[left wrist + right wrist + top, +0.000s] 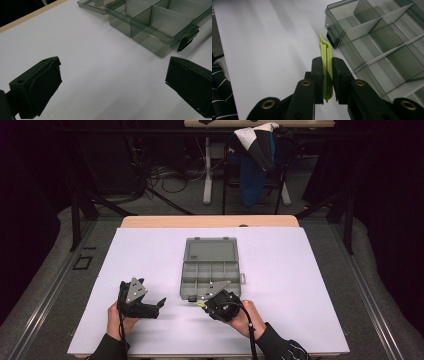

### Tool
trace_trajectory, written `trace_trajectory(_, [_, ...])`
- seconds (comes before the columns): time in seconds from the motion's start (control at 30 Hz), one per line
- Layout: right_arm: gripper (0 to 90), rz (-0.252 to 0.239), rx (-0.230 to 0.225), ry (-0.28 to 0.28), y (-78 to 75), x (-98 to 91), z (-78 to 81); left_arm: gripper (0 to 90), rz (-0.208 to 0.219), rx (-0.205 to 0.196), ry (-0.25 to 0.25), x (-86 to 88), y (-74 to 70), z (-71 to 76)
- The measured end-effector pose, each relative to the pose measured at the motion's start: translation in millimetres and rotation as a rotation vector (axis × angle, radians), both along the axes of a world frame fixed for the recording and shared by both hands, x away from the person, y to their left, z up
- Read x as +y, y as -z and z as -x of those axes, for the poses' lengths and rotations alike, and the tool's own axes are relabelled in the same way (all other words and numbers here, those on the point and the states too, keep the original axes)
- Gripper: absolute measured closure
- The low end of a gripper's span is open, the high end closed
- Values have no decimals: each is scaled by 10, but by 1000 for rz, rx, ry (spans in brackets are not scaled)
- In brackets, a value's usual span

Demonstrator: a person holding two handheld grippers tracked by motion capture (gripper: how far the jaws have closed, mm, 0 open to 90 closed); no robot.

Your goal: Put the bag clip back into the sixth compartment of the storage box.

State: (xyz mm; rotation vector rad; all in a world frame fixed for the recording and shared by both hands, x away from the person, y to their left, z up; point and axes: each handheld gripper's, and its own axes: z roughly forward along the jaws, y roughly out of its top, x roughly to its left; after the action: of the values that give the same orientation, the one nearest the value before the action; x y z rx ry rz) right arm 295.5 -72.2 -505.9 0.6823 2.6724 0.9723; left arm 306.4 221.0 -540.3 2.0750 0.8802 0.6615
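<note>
1. Here, the right tongs (pixel 327 62) are clenched on a slim lime-green clip (pixel 326 65), which stands edge-on between the two black pads with its curved tip poking out past them.
2. In the high view the right tongs (pixel 200 303) sit just in front of the near edge of the compartment box (pixel 187 282), the green clip (pixel 201 304) a small bright fleck at their front.
3. The compartment box (pixel 384 47) is smoky clear plastic, split by dividers into several cells, with its lid (pixel 210 250) folded open flat on the far side.
4. A dark latch (pixel 333 38) on the box's near wall lies just beside the clip's tip; I cannot tell whether they touch.
5. The left tongs (pixel 112 82) are released, jaws wide apart over bare white bench (pixel 100 75), nothing between them.
6. In the high view the left tongs (pixel 159 304) rest well left of the box.
7. A hand (pixel 116 320) grips each tool from the bench's near edge.
</note>
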Motion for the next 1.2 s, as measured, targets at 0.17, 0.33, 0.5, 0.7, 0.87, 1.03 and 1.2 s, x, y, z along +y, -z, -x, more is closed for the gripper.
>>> trace_trajectory(0.17, [805, -16, -15, -2, -65, -23, -6, 0, 5, -3, -6, 3, 0, 2])
trace_trajectory(0.33, [806, -26, -34, 4, -127, -51, -21, 0, 10, -2, -3, -20, 3, -4])
trace_trajectory(0.5, [806, -40, -36, 15, -156, -68, -51, 0, 16, -6, -3, -19, -16, 3])
trace_trajectory(0.7, [806, -44, -53, 12, -197, -48, -34, 0, 18, -13, -8, -1, -17, 9])
trace_trajectory(0.87, [806, -48, -61, 15, -214, -65, -53, 0, 12, -15, -11, -14, -13, -6])
trace_trajectory(1.03, [806, -57, -73, 28, -244, -107, -93, 0, -2, -20, -11, -20, -16, -9])
trace_trajectory(1.2, [806, -66, -80, 38, -275, -130, -127, 0, -2, -17, -9, -26, -15, -7])
